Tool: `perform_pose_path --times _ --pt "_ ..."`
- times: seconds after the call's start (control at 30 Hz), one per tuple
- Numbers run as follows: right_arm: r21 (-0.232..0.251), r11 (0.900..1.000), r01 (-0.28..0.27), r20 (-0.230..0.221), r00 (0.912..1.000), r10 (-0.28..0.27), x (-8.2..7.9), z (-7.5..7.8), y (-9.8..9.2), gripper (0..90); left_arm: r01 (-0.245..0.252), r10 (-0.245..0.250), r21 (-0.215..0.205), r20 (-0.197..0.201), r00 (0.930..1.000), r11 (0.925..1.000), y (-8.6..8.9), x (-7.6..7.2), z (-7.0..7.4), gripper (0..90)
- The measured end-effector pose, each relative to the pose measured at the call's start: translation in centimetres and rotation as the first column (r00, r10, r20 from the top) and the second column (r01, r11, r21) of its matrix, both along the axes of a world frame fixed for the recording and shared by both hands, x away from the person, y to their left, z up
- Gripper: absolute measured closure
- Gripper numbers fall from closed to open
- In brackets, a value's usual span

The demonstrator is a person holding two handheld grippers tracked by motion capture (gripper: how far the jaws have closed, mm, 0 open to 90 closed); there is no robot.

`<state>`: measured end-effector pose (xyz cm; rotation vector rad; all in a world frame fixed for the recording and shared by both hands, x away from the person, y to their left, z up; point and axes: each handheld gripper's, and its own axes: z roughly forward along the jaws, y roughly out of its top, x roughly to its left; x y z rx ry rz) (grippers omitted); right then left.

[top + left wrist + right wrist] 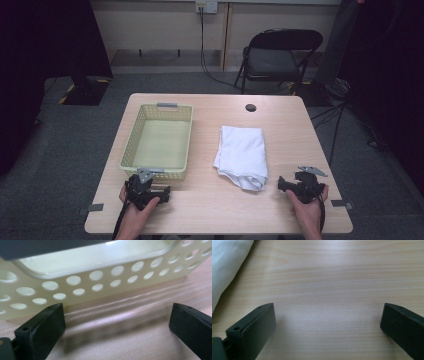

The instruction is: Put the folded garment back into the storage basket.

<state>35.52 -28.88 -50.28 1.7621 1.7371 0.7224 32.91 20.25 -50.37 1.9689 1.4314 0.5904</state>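
Observation:
A pale yellow perforated basket [131, 145] stands empty on the left half of the wooden table [210, 200]. A folded white towel [241, 155] lies to its right, near the table's middle. My left gripper [150, 192] rests on the table just in front of the basket's near wall [100, 282], open, with nothing between its jaws. My right gripper [292, 186] sits near the front right, a little right of the towel's near corner [224, 267], open over bare wood.
A round black cable hole [250, 107] marks the table's far edge. Behind the table stands a black folding chair [280, 52]. Cables run down the back wall and across the grey carpet. Small grey clips sit on the table's front corners.

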Motion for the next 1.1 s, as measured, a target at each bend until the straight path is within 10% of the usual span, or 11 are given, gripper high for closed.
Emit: perform_pose_path --times 1.1 --pt "0.036 0.999 0.007 0.013 0.9999 -0.008 -0.6 1.2 -0.6 4.9 0.004 -0.004 0.001 0.000 1.0000 1.0000 0.0 0.0 0.0 0.0"
